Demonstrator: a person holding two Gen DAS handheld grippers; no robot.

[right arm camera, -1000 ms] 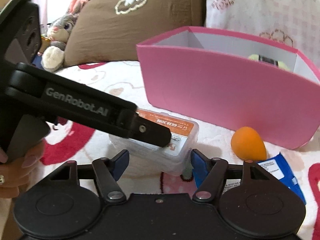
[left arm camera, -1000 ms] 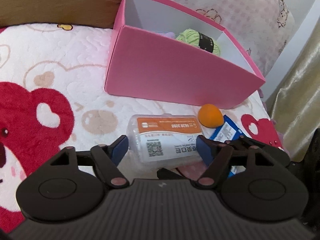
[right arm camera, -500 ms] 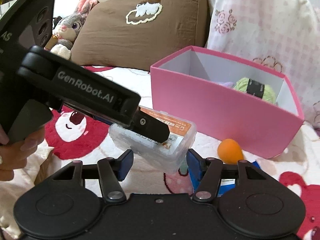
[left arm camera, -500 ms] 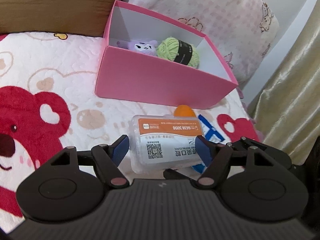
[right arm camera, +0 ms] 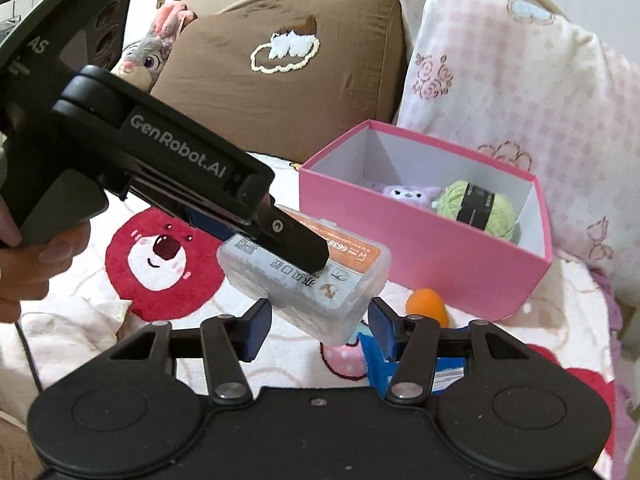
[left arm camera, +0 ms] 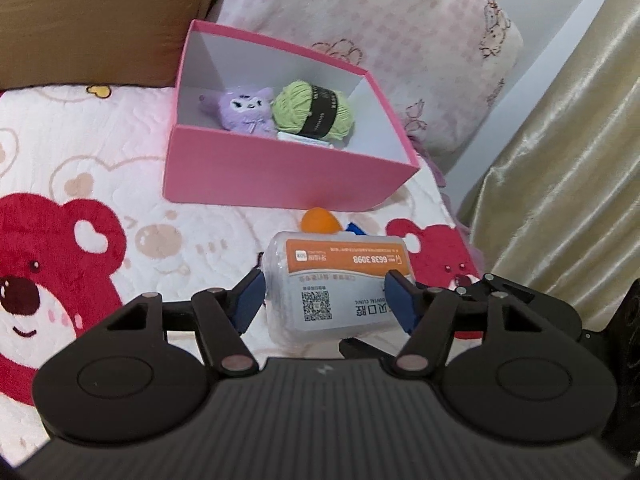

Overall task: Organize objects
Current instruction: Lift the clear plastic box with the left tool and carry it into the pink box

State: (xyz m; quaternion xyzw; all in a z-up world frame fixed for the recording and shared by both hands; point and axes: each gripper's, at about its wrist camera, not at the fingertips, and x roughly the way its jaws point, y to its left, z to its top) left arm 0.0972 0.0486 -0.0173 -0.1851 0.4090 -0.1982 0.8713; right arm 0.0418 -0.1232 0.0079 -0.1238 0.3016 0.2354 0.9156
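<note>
a clear plastic case (left arm camera: 336, 284) with an orange label and a qr code is held off a bear-print blanket (left arm camera: 80, 184) by two handheld grippers at once. in the left wrist view, the left gripper (left arm camera: 323, 300) has its blue pads on the case's two short ends, and its jaws are closing on it. in the right wrist view, the right gripper (right arm camera: 318, 322) has the near corner of the same case between its pads, its jaws also closing, while the left tool's black finger lies across the case's top; a hand is seen on that tool's handle at the far left.

beyond the case stands an open pink box (left arm camera: 280, 176), well apart from it. a purple plush toy (left arm camera: 244, 110) and a ball of green yarn (left arm camera: 314, 114) are already inside, touching each other. an orange egg-shaped object (right arm camera: 426, 304) and a blue packet (right arm camera: 412, 364) are left on the blanket just in front of the box.

the step in hand is judged to be the carrying of the case to the box. next, the case would need to be brought over the near wall, kept level between both grips, and lowered into the free space right of the yarn before being released.
</note>
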